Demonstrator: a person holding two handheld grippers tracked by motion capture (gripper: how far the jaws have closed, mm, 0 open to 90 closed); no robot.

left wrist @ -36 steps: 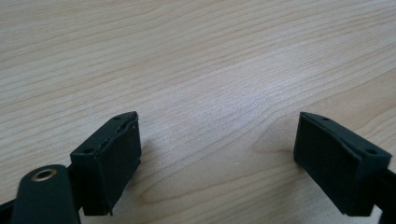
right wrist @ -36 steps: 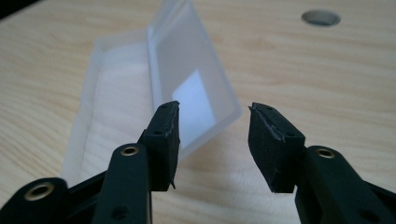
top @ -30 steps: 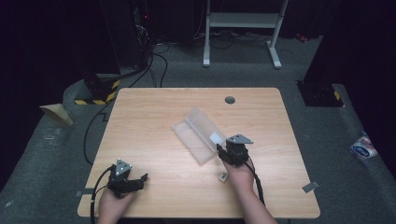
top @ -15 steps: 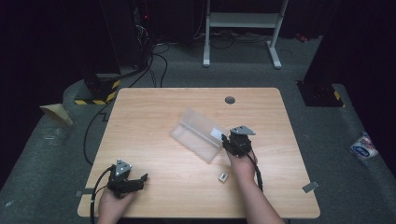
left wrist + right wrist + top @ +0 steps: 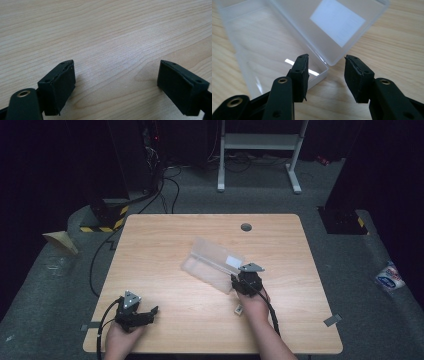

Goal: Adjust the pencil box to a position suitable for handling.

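A clear plastic box lies open mid-table, with a white label on its lid. My right gripper is at the box's near right corner. In the right gripper view the box and its labelled lid lie just ahead of my open right gripper; one jaw is over the tray's corner, the other over bare wood. A small pale piece lies on the table beside my right hand. My left gripper rests near the front left edge and stands open over bare wood.
The wooden table has a round cable hole near its far edge. Cables, a yellow-black striped block and a metal stand are on the floor beyond. A white packet lies on the floor at right.
My right gripper moved up to the box's corner and then eased back a little. The hand no longer touches the small pale piece. The left gripper stayed still.
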